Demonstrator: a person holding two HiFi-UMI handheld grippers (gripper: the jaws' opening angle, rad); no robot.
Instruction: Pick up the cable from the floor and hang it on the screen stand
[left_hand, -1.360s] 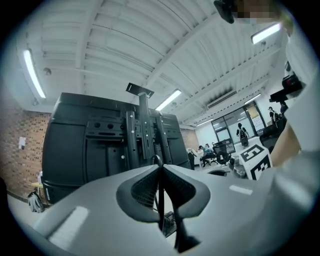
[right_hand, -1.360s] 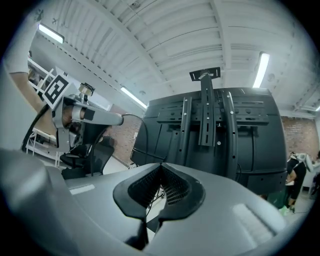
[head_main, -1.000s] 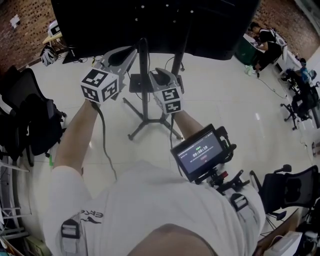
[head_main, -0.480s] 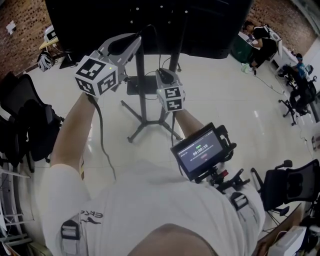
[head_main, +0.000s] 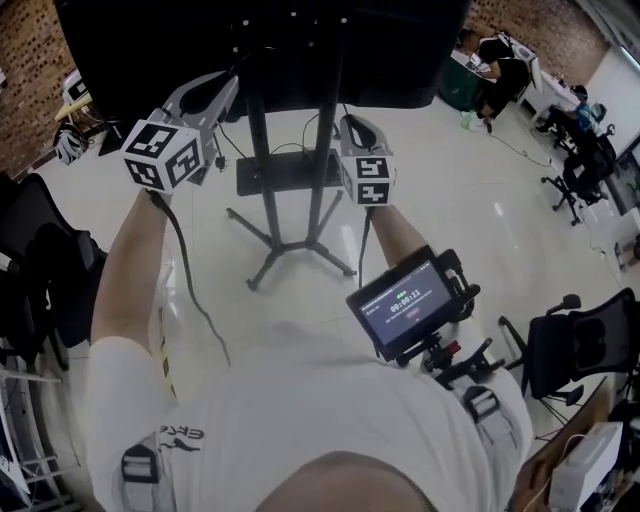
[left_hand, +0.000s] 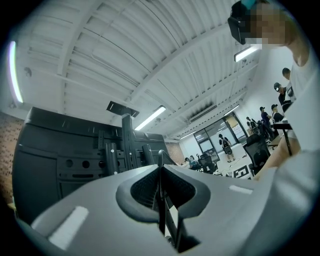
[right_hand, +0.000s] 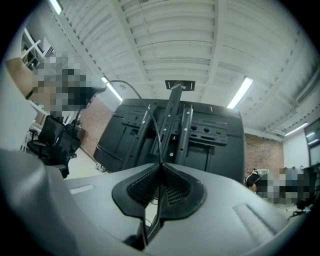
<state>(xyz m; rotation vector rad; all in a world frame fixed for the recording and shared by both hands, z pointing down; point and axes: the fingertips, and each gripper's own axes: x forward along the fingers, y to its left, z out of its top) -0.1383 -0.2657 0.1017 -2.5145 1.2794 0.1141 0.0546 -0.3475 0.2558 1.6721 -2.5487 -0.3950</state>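
The screen stand (head_main: 258, 140) has two black poles and splayed legs, and carries a big black screen (head_main: 200, 40) seen from its back. My left gripper (head_main: 232, 76) is raised at the screen's lower edge, left of the poles. My right gripper (head_main: 350, 121) is just right of the poles. In the right gripper view the jaws (right_hand: 161, 164) are shut on a thin black cable (right_hand: 145, 107), which arcs up and to the left in front of the screen's back (right_hand: 210, 135). In the left gripper view the jaws (left_hand: 161, 165) are pressed on a thin dark strand of cable (left_hand: 160, 156).
A small black shelf (head_main: 280, 175) sits between the stand's poles. Black office chairs stand at left (head_main: 50, 250) and right (head_main: 580, 370). People sit at desks at the far right (head_main: 500, 60). A small monitor (head_main: 410, 305) rides on the person's chest.
Both grippers have risen toward the screen's lower edge. The left one has moved left and up, and the right one has moved up beside the right pole.
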